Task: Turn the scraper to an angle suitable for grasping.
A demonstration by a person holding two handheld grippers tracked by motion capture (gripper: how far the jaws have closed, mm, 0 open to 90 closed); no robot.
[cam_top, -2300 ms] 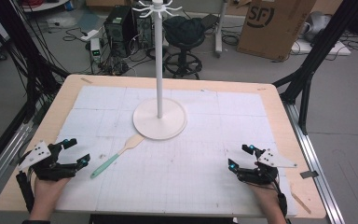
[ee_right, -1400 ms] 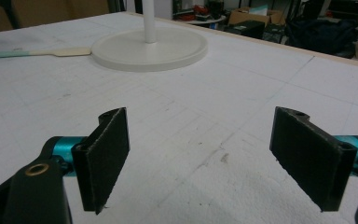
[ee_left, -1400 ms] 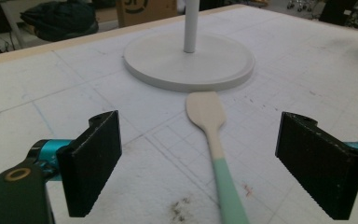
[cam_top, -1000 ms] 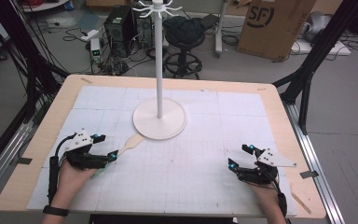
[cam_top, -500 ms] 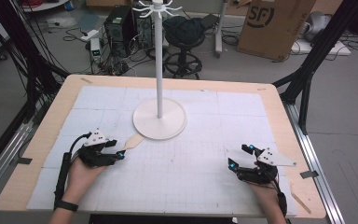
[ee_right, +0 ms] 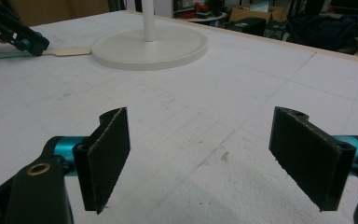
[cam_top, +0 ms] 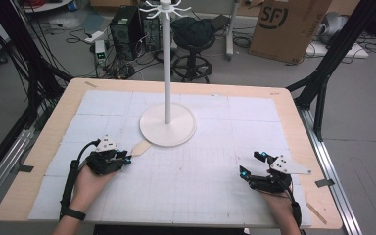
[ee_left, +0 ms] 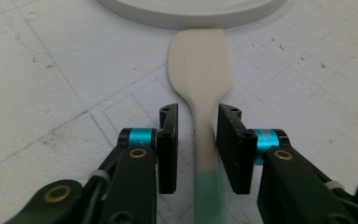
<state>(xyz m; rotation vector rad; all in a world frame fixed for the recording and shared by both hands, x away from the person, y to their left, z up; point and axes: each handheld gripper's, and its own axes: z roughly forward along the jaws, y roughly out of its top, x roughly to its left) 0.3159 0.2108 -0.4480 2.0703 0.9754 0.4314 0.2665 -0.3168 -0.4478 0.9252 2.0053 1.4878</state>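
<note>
Left claw (cam_top: 123,157) sits low on the worktop (cam_top: 39,161), jaws straddling the neck of the spatula (ee_left: 200,88), one pad on either side. In the left gripper view there's a thin gap showing between each pad and the handle, so the jaws are narrowed around it but not clamped; the spatula lies flat on the white gridded mat (cam_top: 200,181). Its cream blade points away from the claw and the tip comes right up to the rim of the white stand base (ee_left: 191,11), just short of it or touching, hard to call. The handle turns green toward the near end, running back under the claw body.

From the high view the spatula lies just to the left of the round base, with the stand's pole (cam_top: 166,63) rising straight up from the centre and white hooks at the top.

Over on the right, the right claw (cam_top: 253,164) rests near the front right of the mat, well apart from the stand and the spatula. Its jaws are spread wide with nothing between them, only bare mat showing in the right gripper view, the stand base and the left claw farther off at the top left
</note>
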